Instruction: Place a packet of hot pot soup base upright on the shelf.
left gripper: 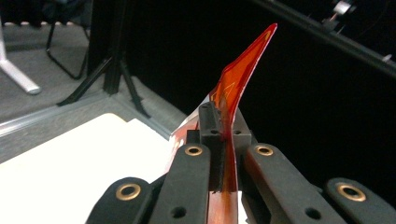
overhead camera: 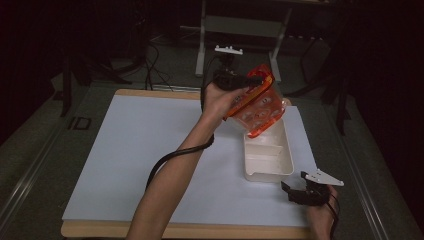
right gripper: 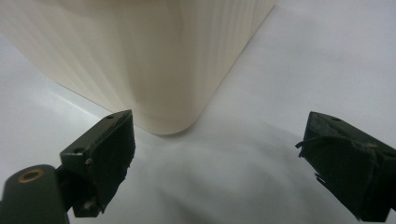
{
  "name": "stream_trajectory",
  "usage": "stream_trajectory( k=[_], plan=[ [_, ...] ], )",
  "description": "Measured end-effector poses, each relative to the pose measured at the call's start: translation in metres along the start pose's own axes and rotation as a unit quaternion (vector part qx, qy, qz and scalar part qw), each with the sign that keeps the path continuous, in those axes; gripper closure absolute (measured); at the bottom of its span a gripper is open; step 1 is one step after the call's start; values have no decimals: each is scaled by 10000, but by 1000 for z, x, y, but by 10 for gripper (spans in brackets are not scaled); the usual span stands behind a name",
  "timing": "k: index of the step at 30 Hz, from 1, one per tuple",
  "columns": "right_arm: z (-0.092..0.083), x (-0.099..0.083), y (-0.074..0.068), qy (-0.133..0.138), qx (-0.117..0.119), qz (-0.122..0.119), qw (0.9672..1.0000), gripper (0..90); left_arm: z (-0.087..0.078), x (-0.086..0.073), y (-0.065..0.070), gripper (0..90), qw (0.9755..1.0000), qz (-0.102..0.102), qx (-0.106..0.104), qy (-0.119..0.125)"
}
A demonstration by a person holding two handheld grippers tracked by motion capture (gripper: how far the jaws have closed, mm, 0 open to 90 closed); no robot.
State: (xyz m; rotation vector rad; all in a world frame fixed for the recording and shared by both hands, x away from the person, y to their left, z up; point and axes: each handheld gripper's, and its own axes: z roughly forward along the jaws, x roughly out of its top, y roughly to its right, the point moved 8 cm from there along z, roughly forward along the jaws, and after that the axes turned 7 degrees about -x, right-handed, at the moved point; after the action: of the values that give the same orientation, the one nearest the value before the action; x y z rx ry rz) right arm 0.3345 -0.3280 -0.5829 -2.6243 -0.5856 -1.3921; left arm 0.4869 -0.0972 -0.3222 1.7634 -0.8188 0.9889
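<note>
High view shows a white sheet (overhead camera: pixel 150 155) covering the tabletop (overhead camera: pixel 90 229), bare across its left half. The person's left forearm reaches up the middle of the scene to the far side, where the left tool (overhead camera: pixel 239 80) is raised off the surface. It is clenched on the rim of a translucent orange lid (overhead camera: pixel 256 102), which hangs tilted, its near edge low over the far end of the white container (overhead camera: pixel 270 160) and its far edge lifted. From the left gripper view, the orange lid (left gripper: pixel 243 70) is seen edge-on, a thin sheet pinched tight between the two jaws and curving up past them; such a narrow bite on the rim is probably what lets the lid swing free of the box rather than drag it along.

Right of centre, the white container sits flat on the sheet, open at the top, with an inner divider visible. Nearer and further right, the right tool (overhead camera: pixel 305 192) rests low by the container's near right corner, apart from it. The right gripper view has the jaws spread wide and holding nothing, with the rounded corner of the white container (right gripper: pixel 154 70) just ahead between them. That placement suggests the right hand is standing ready to steady the box while the lid is handled, though no contact is made.
</note>
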Motion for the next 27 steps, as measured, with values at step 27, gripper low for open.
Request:
stream_trajectory(
  k=[27],
  plan=[
    [0, 0, -1, 1, 88, -23, 10000, 97, 60, -24, -11, 899, 9922, -171, 817, -930]
  ],
)
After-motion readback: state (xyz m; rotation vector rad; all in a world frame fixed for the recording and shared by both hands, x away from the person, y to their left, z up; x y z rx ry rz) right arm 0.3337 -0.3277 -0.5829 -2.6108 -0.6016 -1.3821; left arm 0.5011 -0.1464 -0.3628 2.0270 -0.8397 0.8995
